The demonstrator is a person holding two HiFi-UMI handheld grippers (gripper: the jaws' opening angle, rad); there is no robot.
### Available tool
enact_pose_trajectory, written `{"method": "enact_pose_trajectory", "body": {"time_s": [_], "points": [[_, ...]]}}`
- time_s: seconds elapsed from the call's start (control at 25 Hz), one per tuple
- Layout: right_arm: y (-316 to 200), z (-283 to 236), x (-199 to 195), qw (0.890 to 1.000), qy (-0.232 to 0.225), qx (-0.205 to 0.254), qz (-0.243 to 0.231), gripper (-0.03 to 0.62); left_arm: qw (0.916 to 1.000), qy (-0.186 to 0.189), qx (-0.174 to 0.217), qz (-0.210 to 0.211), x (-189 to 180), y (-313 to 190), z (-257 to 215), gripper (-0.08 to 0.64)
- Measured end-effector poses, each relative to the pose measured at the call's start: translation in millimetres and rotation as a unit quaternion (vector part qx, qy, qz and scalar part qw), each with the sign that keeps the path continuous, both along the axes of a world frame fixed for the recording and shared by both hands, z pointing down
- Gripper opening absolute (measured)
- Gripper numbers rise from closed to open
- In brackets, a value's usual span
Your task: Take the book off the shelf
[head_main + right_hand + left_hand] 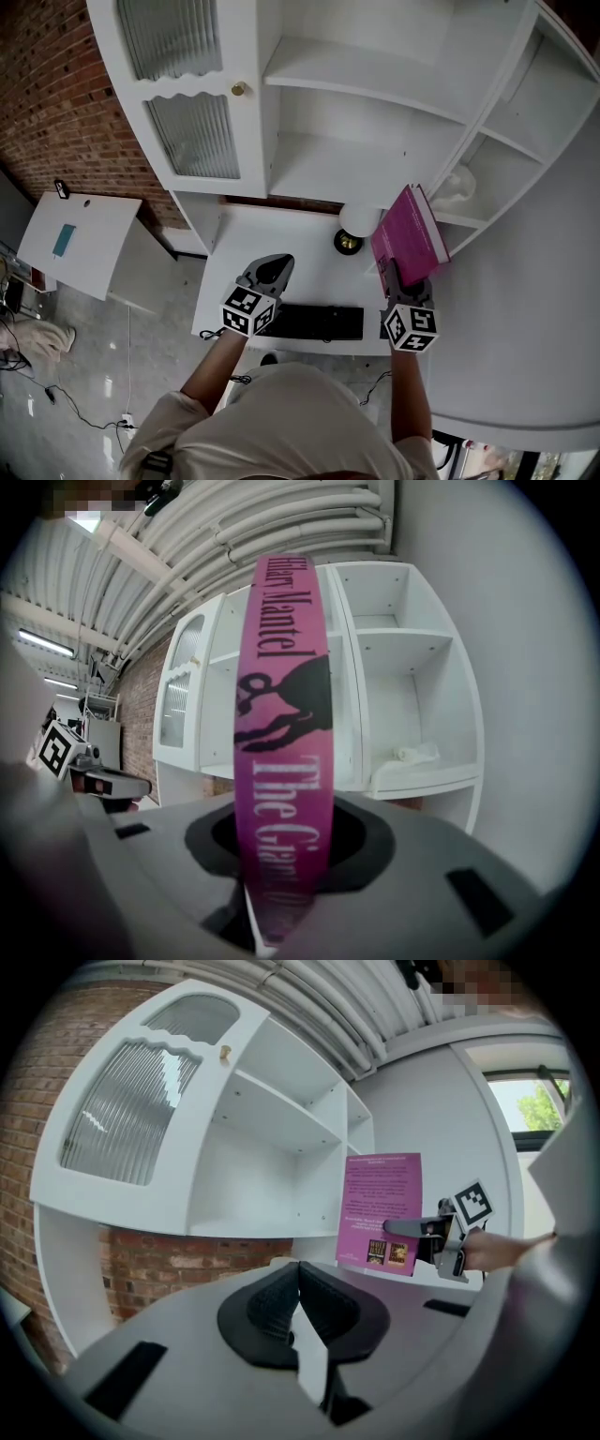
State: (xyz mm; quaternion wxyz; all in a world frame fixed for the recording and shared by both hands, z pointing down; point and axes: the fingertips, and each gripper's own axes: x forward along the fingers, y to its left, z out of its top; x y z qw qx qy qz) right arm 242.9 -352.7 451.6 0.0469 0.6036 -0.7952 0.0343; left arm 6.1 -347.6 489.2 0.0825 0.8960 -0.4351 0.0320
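Note:
The book (408, 236) is magenta with black print. My right gripper (400, 274) is shut on it and holds it in the air in front of the white shelf unit (375, 112), over the white desk (300, 253). In the right gripper view its spine (284, 761) stands upright between the jaws and fills the middle. The left gripper view shows its back cover (380, 1211) with the right gripper (405, 1228) clamped on its lower edge. My left gripper (274, 270) hangs over the desk to the left, shut, with nothing between its pads (298, 1309).
A black keyboard (314, 322) lies at the desk's front edge. A round white lamp (357, 221) on a brass base stands on the desk beside the book. A crumpled white thing (459, 187) lies on the right lower shelf. Ribbed glass doors (187, 131) close the left cabinet.

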Motion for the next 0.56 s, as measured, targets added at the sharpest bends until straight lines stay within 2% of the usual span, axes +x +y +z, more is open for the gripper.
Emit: {"method": "enact_pose_trajectory", "body": {"time_s": [0.56], "points": [[2.5, 2.3, 7.0, 1.000, -0.005, -0.003, 0.000, 0.138, 1.0000, 0.001, -0.001, -0.003, 6.1, -1.3, -5.0, -0.006]]}}
